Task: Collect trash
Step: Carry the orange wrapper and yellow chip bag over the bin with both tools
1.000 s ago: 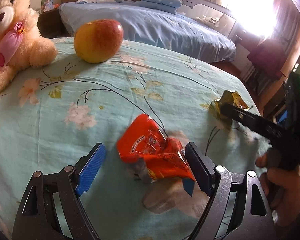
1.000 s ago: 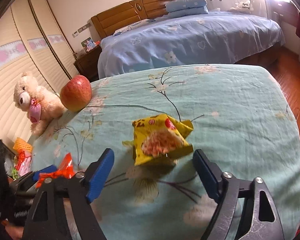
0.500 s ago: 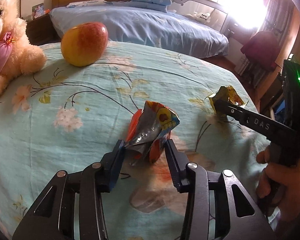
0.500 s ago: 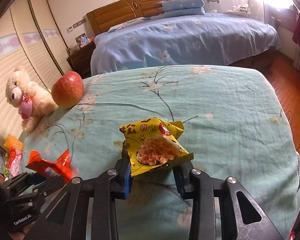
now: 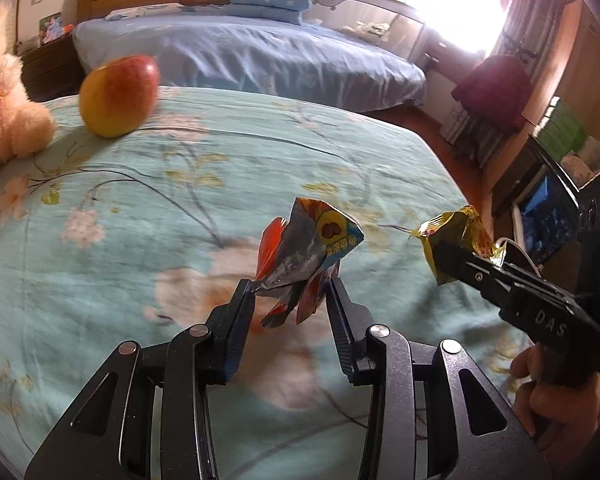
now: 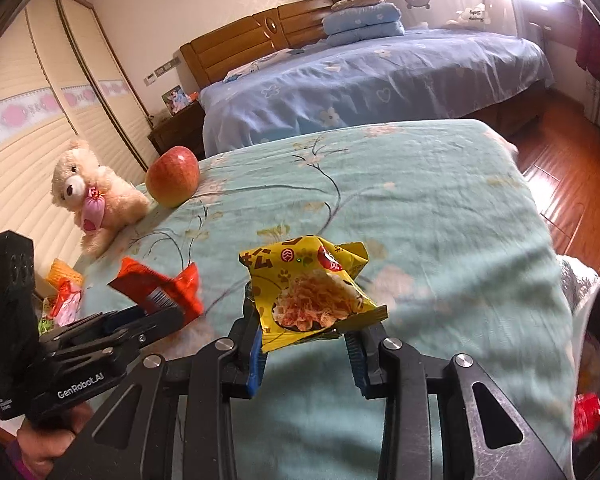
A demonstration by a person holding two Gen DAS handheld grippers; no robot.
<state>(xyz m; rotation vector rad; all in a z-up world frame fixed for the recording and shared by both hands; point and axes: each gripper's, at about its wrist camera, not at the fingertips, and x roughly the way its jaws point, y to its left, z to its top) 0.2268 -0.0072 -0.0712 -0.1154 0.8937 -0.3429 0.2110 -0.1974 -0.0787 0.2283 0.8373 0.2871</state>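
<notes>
Left claw [image 5: 290, 294] clamped on crumpled red wrapper [image 5: 306, 258], held above teal bed [image 5: 140, 216]. Right claw [image 6: 304, 334] grips yellow wrapper [image 6: 312, 292], its lower edge hidden between the fingers. Both blurred. Bear [image 5: 4, 120] cut off at frame edge; apple [image 6: 173, 176] beside it.

Strong daylight pours from a window [image 5: 456, 12] at the upper right of both views, blown out to white glare. The bedspread [image 5: 140, 240] blurs in the foreground, and fisheye bending darkens every corner.
</notes>
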